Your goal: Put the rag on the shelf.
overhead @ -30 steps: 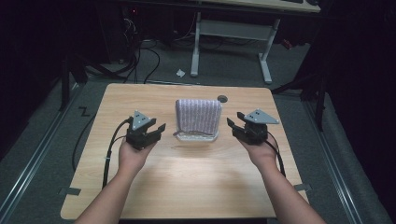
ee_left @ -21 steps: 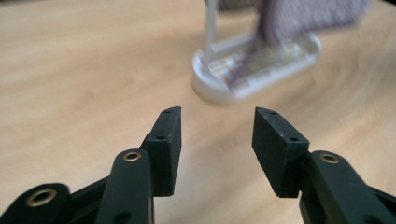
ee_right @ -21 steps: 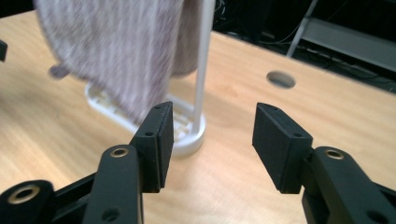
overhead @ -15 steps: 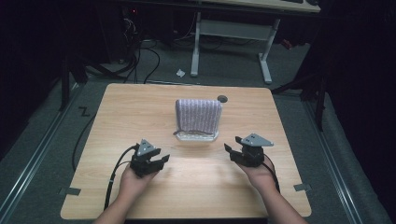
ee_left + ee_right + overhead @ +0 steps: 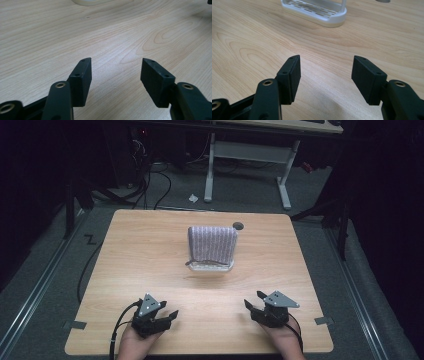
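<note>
A grey striped cloth (image 5: 212, 244) hangs over a white slotted rack (image 5: 210, 266) at the middle of the wooden table (image 5: 150, 250). The rack's white base (image 5: 317, 11) lies ahead in the right gripper view, and its rim (image 5: 87, 2) shows at the top of the left gripper view. My left gripper (image 5: 170, 316) (image 5: 116, 61) rests near the table's front edge, left of centre. My right gripper (image 5: 252, 300) (image 5: 327, 58) sits near the front edge at the right. Both sets of jaws have just been opening, stand wide apart and have only bare wood between them.
A dark cable hole (image 5: 238, 225) (image 5: 383, 1) sits in the tabletop behind the rack. Cables (image 5: 117, 330) trail from the grippers over the front edge. Beyond the table stand a white desk frame (image 5: 245, 150) and loose floor cables (image 5: 150, 180).
Both hands have drawn back from the sides of the rack to the table's front edge and sunk lower. Their jaws stand wider apart. The cloth and rack have stayed put.
</note>
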`<state>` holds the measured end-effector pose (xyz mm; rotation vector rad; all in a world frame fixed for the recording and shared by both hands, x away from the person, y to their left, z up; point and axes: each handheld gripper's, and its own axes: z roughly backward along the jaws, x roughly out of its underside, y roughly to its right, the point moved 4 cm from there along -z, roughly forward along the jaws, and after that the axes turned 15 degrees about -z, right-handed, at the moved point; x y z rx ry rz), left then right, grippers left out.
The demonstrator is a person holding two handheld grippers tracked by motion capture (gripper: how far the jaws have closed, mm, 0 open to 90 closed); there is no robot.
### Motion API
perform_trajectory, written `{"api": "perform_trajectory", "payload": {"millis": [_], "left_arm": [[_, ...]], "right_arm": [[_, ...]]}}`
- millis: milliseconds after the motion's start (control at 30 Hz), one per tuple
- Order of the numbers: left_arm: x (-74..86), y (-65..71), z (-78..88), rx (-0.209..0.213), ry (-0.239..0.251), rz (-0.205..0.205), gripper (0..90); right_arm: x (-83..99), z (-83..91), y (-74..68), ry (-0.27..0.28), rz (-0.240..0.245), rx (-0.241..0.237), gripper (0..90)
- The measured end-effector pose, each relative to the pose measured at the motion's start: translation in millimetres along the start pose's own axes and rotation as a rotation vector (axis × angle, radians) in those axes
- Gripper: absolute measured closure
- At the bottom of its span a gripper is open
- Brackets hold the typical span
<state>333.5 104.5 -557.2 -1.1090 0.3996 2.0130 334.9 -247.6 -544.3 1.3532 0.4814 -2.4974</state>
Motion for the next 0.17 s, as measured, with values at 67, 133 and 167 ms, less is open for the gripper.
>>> {"api": "perform_trajectory", "payload": {"millis": [67, 133, 167], "left_arm": [[0.5, -0.6, -0.8, 0.007, -0.003, 0.003, 41.0], [0.6, -4.3, -1.7, 0.004, -0.004, 0.004, 40.3], [0.6, -4.3, -1.7, 0.004, -0.004, 0.004, 38.8]], "right_arm": [[2.2, -1.6, 1.3, -0.007, 0.005, 0.0, 39.7], [4.9, -4.3, 5.8, -0.023, -0.017, -0.005, 38.6], [6.0, -5.7, 7.9, -0.034, -0.022, 0.001, 38.1]]}}
